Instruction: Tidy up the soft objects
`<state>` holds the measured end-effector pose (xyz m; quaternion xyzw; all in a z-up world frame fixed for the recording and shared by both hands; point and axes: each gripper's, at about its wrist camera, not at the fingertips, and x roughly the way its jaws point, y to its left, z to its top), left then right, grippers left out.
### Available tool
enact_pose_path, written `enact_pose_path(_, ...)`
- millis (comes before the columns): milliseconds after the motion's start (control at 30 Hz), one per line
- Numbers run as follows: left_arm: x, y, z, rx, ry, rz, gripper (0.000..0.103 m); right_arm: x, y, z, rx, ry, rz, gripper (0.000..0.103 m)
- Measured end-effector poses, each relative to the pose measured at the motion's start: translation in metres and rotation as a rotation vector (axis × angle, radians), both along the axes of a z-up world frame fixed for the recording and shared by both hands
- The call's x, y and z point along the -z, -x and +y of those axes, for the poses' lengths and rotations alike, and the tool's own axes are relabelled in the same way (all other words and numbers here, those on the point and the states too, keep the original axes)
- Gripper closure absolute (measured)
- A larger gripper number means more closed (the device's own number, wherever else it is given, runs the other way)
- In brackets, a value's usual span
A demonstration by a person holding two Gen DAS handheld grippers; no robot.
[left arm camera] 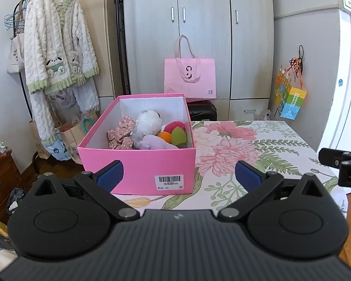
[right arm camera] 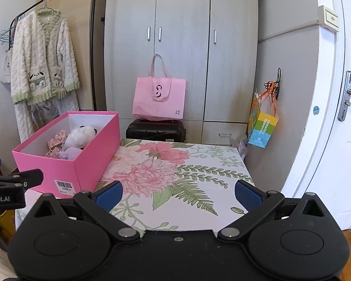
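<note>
Pink cardboard box [left arm camera: 138, 164], lidless, with a barcode label [left arm camera: 169, 182] on its near wall; stands at the left end of the floral tablecloth [left arm camera: 234, 149], centre of the left wrist frame and lower left of the right wrist frame. Contents, packed close and touching: floral fabric scrunchies [left arm camera: 119, 133] at left; white plush toy [left arm camera: 147, 124] with dark ears, centre rear; lilac plush piece [left arm camera: 155, 143] at front; red fluffy puff [left arm camera: 175, 127] at rear right; green teardrop makeup sponge [left arm camera: 179, 136] beside an orange sponge [left arm camera: 164, 136]. No soft item is seen on the cloth outside the box, so the sorting looks complete or nearly so. Handling, as judged: every piece is light, compressible and not fragile. The plush will give under the pads, so pinch across the body, not an ear. Take the scrunchies by a bunched fold, since a loose edge may slip out. The sponges are smooth and springy and may pop free, so grip them across the widest part. The box is stiff but thin-walled; hold it by the rim or both long sides. Left gripper [left arm camera: 179, 177]: jaws spread wide, nothing between them, held low in front of the box's near wall. Right gripper [right arm camera: 178, 195]: likewise fully spread and empty, above the bare cloth to the right of the box. Background: pink tote bag [left arm camera: 190, 77] on a black suitcase [left arm camera: 202, 110], grey wardrobe [left arm camera: 199, 23].
</note>
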<state>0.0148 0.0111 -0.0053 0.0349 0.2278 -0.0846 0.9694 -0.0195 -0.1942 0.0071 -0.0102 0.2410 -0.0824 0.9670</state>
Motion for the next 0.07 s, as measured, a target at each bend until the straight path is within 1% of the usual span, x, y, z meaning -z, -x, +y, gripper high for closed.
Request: enact_pose_path(67, 0.0005, 0.0011, -0.0011, 0.001, 0.0, 0.0, 0.0, 0.0003, -0.0001, 0.0, 0.003, -0.003, 0.001, 0.0)
